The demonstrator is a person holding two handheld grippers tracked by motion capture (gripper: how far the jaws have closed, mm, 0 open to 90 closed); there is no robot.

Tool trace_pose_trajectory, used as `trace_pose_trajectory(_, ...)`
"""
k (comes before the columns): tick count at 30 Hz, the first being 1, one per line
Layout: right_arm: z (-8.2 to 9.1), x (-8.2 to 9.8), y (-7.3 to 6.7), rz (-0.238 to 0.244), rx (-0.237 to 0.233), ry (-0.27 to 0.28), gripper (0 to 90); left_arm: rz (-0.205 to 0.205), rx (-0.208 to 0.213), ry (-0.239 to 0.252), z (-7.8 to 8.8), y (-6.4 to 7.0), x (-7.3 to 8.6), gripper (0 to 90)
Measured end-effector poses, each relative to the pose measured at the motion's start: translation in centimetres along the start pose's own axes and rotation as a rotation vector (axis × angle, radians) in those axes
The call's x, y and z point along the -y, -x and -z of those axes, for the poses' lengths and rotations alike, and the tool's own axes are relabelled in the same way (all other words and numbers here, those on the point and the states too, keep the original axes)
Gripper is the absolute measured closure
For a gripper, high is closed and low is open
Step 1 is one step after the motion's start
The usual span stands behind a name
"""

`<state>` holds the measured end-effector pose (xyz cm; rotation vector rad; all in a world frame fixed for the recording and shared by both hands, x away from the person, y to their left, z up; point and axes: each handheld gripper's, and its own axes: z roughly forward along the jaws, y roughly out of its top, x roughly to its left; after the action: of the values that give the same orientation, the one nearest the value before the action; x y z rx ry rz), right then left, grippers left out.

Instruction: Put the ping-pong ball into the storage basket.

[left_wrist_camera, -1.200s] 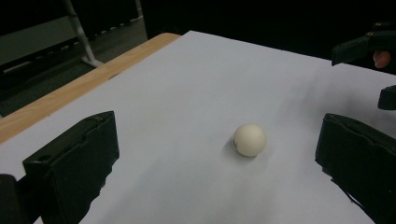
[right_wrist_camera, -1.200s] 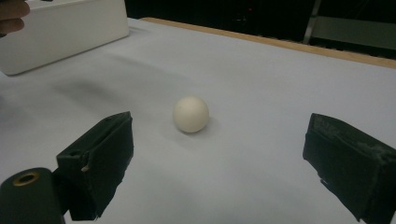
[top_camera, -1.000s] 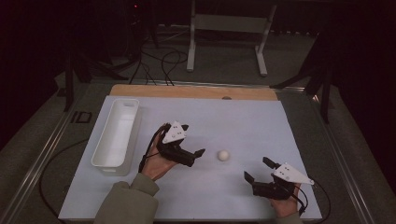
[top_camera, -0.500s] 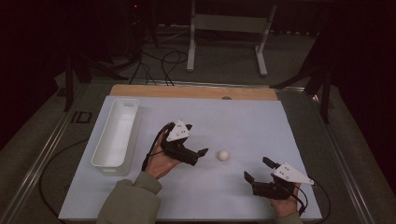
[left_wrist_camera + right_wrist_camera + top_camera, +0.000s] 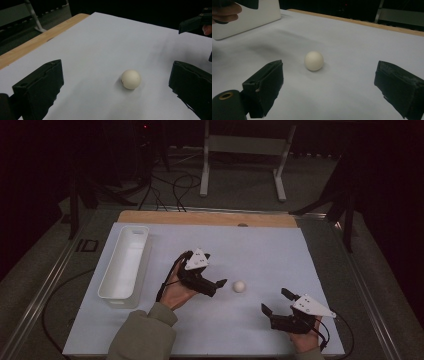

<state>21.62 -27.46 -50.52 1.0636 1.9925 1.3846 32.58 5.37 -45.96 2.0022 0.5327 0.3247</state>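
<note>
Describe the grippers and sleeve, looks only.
Both are black two-jaw units. The left gripper and right gripper each carry a grey three-cornered plate on top and trail a black cable. The jaws are blocky, matte black pads. The left forearm wears an olive-green sleeve.

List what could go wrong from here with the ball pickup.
1. The white ball is round and lies loose on the smooth sheet; if one jaw of the open left tool touches it first, it may roll away.
2. In the left gripper view the ball sits nearer the right jaw than the middle, so closing now could squeeze it out.
3. The open right tool also faces the ball; both could collide.
</note>
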Motion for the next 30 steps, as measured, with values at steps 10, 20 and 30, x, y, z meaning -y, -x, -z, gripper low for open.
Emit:
trace_pose_trajectory(10,0.0,0.0,0.0,0.001,0.002,-0.001,8.5,0.005,0.008,-0.008,-0.7,0.1,0.0,0.2)
trace_pose_trajectory(20,0.0,0.0,0.0,0.0,0.001,-0.001,8.5,0.008,0.019,-0.025,-1.4,0.2,0.1,0.2)
trace_pose_trajectory(30,0.0,0.0,0.1,-0.001,0.002,-0.001,8.5,0.011,0.028,-0.034,-1.9,0.2,0.1,0.2)
